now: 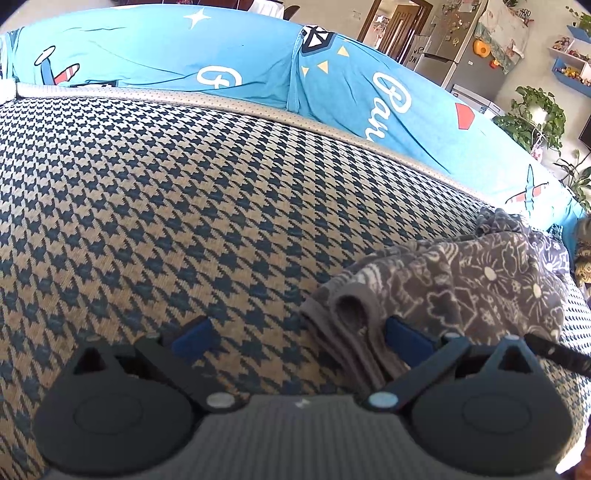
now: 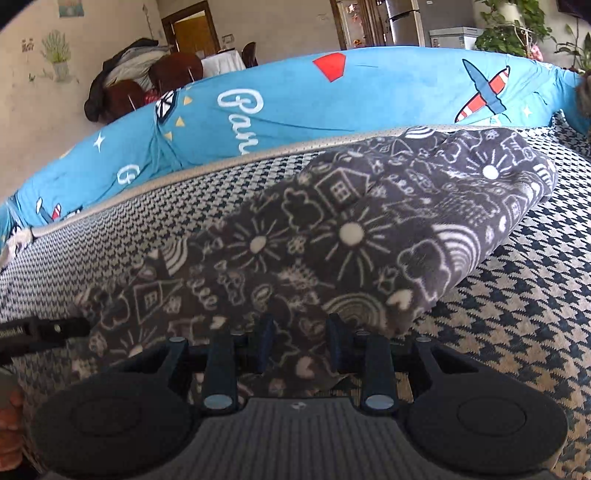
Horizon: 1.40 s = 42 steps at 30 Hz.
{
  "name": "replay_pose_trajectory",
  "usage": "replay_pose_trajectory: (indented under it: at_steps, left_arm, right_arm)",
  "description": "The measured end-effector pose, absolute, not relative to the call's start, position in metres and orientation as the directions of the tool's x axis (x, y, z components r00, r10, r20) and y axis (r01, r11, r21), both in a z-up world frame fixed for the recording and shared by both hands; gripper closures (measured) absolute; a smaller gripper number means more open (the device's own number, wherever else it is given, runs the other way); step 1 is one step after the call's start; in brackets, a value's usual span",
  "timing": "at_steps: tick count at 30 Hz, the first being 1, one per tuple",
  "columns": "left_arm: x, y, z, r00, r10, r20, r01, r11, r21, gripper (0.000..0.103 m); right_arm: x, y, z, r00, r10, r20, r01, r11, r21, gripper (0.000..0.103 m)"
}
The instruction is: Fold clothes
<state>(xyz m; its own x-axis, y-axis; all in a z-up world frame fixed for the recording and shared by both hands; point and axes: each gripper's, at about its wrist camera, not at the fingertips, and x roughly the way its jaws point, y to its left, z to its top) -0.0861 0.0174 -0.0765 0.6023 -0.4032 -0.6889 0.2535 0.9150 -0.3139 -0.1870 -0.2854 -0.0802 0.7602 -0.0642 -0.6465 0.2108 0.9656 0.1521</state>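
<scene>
A houndstooth mattress [image 1: 155,206] fills the near ground, a blue cushion [image 1: 147,48] along its far edge; the grey patterned garment [image 2: 362,236] lies bunched at right; the right gripper [image 2: 301,341] pinches its near hem; the left gripper [image 1: 295,332] gapes wide, its right finger [image 1: 404,334] against a fold.

This is a lived-in home, an open living and dining area. The landmark is a sofa with a houndstooth seat cover [image 1: 155,206] and a bright blue cartoon-print backrest [image 2: 295,107]. Behind the backrest stand a silver refrigerator [image 1: 454,48] dotted with magnets, brown wooden doors [image 2: 194,31], and dining chairs [image 2: 173,72] draped with coats. Beside the refrigerator, leafy potted plants [image 1: 535,114] and blue wall shelves [image 1: 570,70] hold small ornaments.
</scene>
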Motion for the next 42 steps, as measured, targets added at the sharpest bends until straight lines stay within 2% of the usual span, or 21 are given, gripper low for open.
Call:
replay_pose_trajectory:
  at_steps: [7, 13, 17, 20, 27, 30, 36, 42]
  left_arm:
    - [-0.085, 0.021, -0.076, 0.601, -0.404, -0.690, 0.244, 0.914, -0.324, 0.000]
    - [-0.083, 0.022, -0.076, 0.599, -0.405, -0.691, 0.240, 0.914, -0.328, 0.000]
    - [-0.084, 0.025, -0.075, 0.596, -0.416, -0.687, 0.235, 0.908, -0.346, 0.000]
    - [-0.084, 0.026, -0.074, 0.587, -0.442, -0.678, 0.240, 0.895, -0.376, 0.000]
    - [-0.087, 0.019, -0.071, 0.571, -0.484, -0.663, 0.289, 0.875, -0.389, 0.000]
    - [-0.087, 0.017, -0.071, 0.565, -0.493, -0.662, 0.295, 0.869, -0.397, 0.000]
    - [-0.084, 0.019, -0.070, 0.553, -0.513, -0.656, 0.294, 0.857, -0.423, 0.000]
    - [-0.082, 0.022, -0.072, 0.515, -0.558, -0.650, 0.299, 0.828, -0.474, 0.000]
  right_arm:
    - [-0.203, -0.259, -0.087, 0.768, -0.105, -0.632, 0.188, 0.980, 0.065, 0.070]
    - [-0.222, -0.244, -0.081, 0.778, -0.091, -0.622, 0.161, 0.985, 0.058, 0.068]
    - [-0.239, -0.230, -0.071, 0.818, -0.002, -0.575, 0.084, 0.990, 0.116, 0.069]
    - [-0.249, -0.209, -0.064, 0.839, 0.071, -0.539, -0.016, 0.994, 0.107, 0.069]
    - [-0.251, -0.168, -0.065, 0.809, 0.190, -0.556, -0.148, 0.982, 0.119, 0.069]
    - [-0.250, -0.154, -0.067, 0.796, 0.202, -0.571, -0.182, 0.979, 0.093, 0.065]
    - [-0.248, -0.133, -0.076, 0.781, 0.178, -0.599, -0.232, 0.973, -0.013, 0.047]
    - [-0.242, -0.121, -0.091, 0.790, 0.101, -0.605, -0.255, 0.951, -0.174, 0.047]
